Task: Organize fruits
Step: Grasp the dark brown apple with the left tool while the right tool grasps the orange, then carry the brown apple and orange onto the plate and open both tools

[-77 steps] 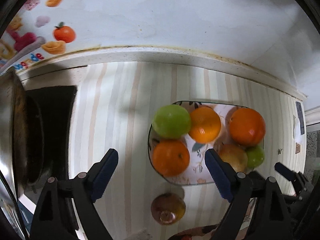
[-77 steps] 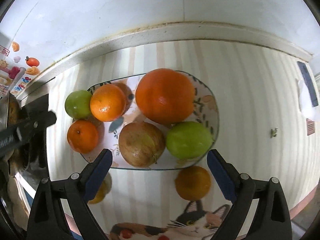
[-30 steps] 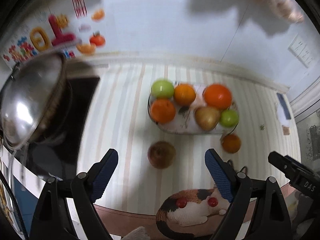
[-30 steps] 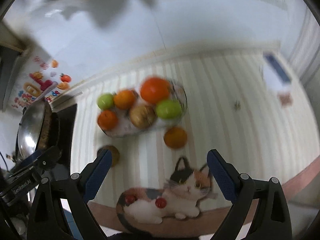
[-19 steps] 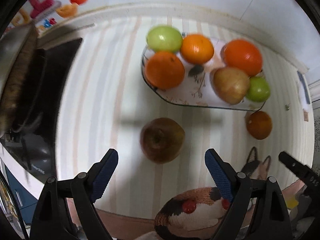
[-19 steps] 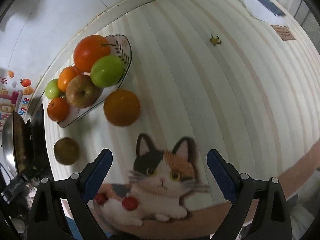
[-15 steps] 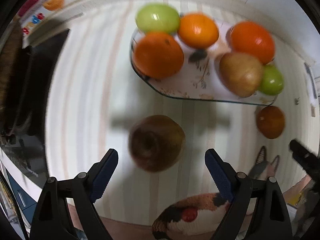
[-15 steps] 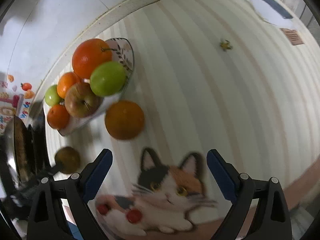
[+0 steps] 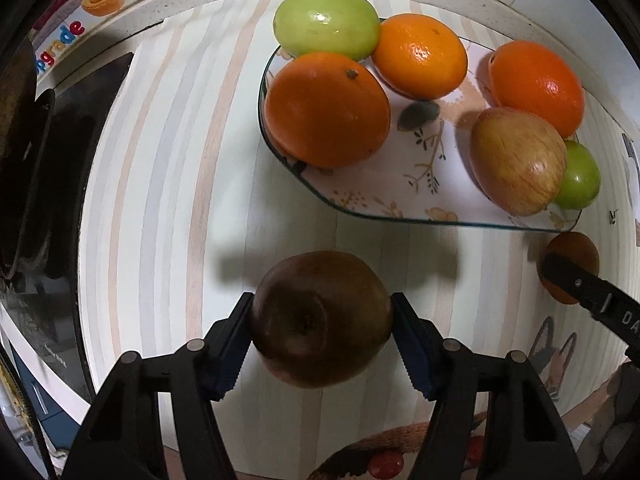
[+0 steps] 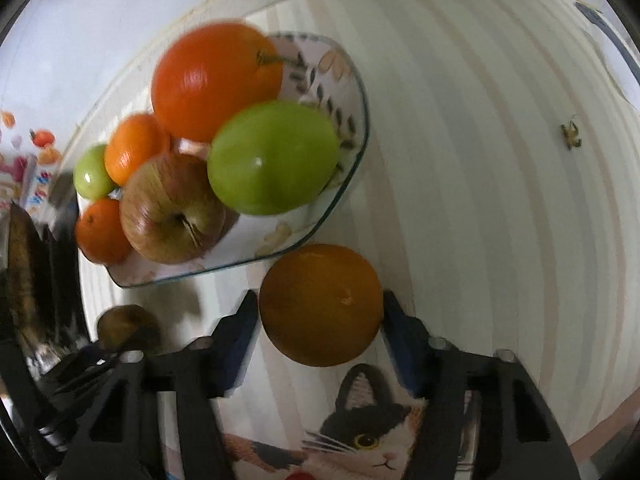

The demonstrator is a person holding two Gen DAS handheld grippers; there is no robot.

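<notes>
Landmark: glass plate (image 9: 400, 212) with floral print, holding fruit.
Left gripper (image 9: 322, 338): jaws just closed, pads clamping dark brown apple (image 9: 320, 320) near plate's front edge.
Right gripper (image 10: 316, 322): jaws just closed against loose orange (image 10: 320, 304) beside plate's front edge.

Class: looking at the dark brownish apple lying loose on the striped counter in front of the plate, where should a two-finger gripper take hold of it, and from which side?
Grip the dark brownish apple across its widest part, coming from above: its stem dimple faces up, its round flanks are free. The left gripper, jaws just closing, brackets it so.
</notes>
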